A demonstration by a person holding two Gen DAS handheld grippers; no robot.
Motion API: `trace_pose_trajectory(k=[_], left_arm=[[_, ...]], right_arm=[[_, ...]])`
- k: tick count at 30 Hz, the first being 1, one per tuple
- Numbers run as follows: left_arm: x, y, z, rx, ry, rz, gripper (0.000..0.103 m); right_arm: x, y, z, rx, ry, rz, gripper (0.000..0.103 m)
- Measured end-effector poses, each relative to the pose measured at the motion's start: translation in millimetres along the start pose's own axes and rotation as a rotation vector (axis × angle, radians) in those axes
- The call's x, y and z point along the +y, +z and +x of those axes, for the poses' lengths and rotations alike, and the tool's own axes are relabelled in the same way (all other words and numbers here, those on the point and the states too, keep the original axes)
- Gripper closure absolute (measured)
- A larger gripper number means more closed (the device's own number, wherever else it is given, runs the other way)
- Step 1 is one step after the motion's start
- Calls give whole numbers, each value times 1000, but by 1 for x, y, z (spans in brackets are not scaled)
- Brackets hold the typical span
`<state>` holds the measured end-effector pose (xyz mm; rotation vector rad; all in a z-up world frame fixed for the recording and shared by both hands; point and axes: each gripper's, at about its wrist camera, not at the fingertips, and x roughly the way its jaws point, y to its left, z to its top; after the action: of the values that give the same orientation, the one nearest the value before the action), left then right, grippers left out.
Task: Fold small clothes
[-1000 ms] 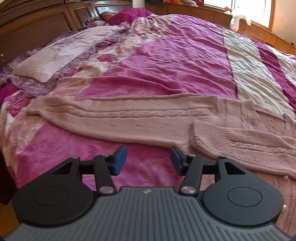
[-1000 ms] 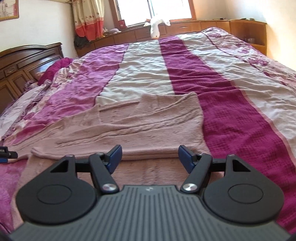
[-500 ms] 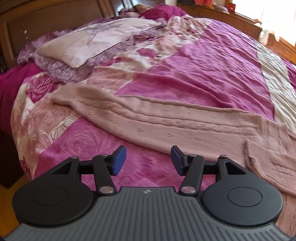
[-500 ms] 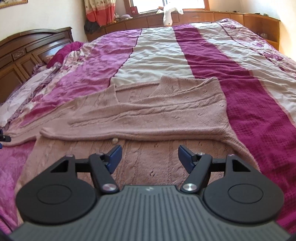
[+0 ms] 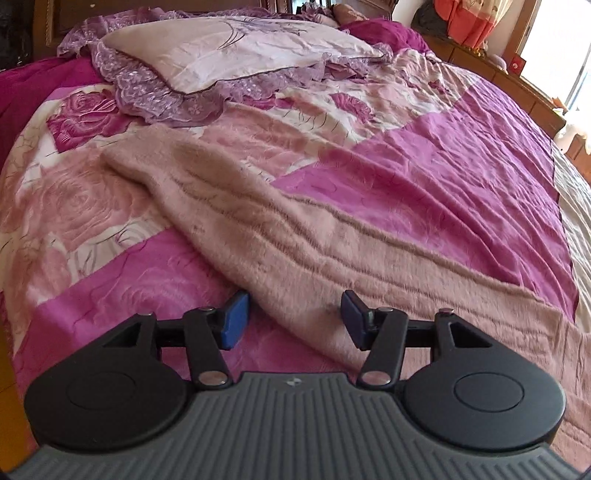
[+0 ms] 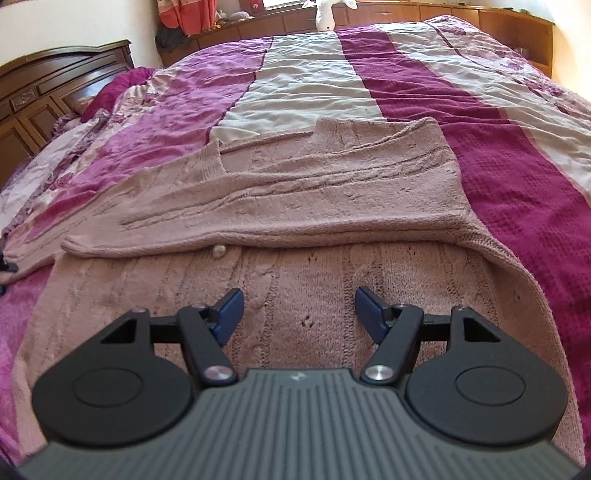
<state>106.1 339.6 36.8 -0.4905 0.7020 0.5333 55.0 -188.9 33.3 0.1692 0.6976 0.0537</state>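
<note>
A pink cable-knit cardigan lies flat on the striped bedspread. One sleeve is folded across its chest, and a round button shows below the fold. My right gripper hovers open over the lower body of the cardigan, nothing between its blue pads. The other sleeve stretches out over the floral part of the cover, its cuff at the far left. My left gripper is open just above this sleeve's near edge, and the knit shows in the gap between its pads.
A pale pillow with lilac lace lies beyond the sleeve's cuff. A dark wooden headboard stands at the left. Wooden cabinets with a white plush toy run along the far side of the bed, under a window.
The left gripper has swung left along the outstretched sleeve, lower and closer to it, with the pillow now in view. The right gripper has sunk a little toward the cardigan's body. Both stay open.
</note>
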Motion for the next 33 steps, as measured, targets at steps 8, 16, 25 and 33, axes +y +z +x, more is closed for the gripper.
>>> trace_pose_trajectory(k=[8, 16, 25, 33], left_arm=[[2, 8, 19, -45, -7, -44, 41], [-19, 13, 31, -82, 35, 126, 69], [-28, 15, -6, -160, -45, 147, 92], [-63, 22, -67, -260, -159, 176, 91]], right_arm=[[0, -3, 3, -9, -5, 0, 34], [-1, -4, 3, -18, 1, -4, 33], [-5, -1, -3, -34, 21, 30, 32], [-13, 5, -12, -65, 23, 57, 32]])
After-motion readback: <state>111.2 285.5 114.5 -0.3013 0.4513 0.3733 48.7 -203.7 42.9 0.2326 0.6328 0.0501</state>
